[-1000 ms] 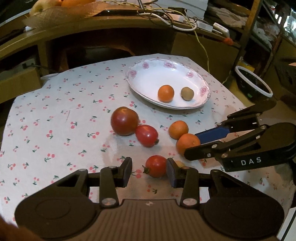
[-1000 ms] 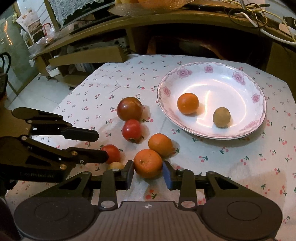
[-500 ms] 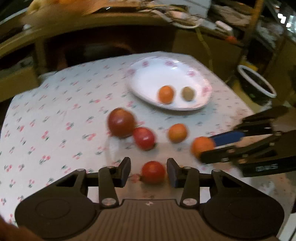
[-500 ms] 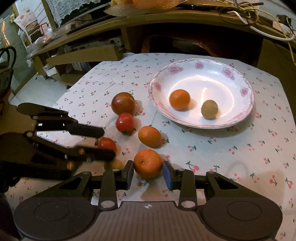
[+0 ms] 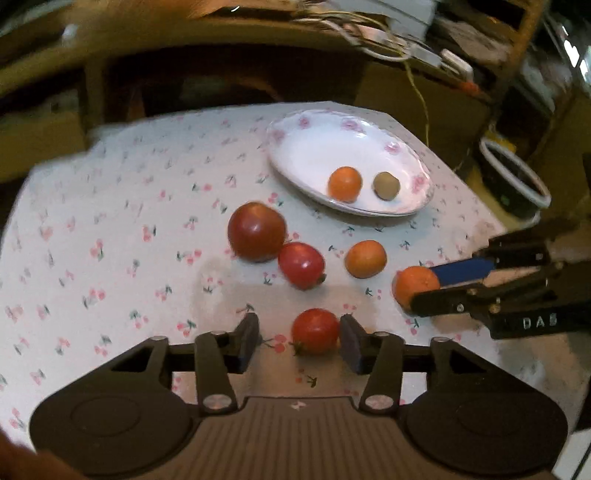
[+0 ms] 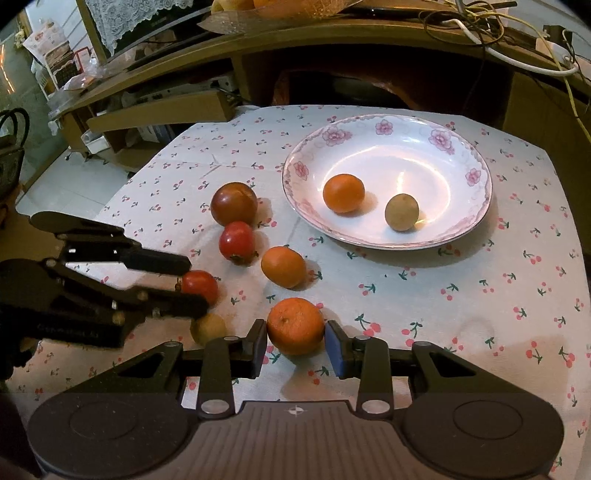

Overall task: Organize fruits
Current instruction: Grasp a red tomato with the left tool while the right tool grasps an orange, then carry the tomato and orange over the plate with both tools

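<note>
A white flowered plate (image 6: 476, 206) (image 5: 295, 147) holds an orange (image 6: 343, 193) and a small brown fruit (image 6: 401, 212). On the cloth lie a large dark tomato (image 6: 233, 203), a red tomato (image 6: 236, 242) and an orange (image 6: 283, 266). My right gripper (image 6: 295, 343) is closed on an orange (image 6: 295, 325) (image 5: 415, 286), held just above the cloth. My left gripper (image 5: 297, 341) is open around a small red tomato (image 5: 315, 331) (image 6: 199, 286), which touches its right pad. A small yellowish fruit (image 6: 208, 326) lies under the left gripper.
The table has a cherry-print cloth (image 6: 480, 295). A wooden desk (image 6: 332, 44) with cables stands behind it. A round dark bin with a white rim (image 5: 513, 181) stands on the floor to the right. A basket of fruit (image 6: 258, 7) sits on the desk.
My right gripper has pulled back and lifted with the orange in it. My left gripper has shifted so the small tomato sits against its right pad.
</note>
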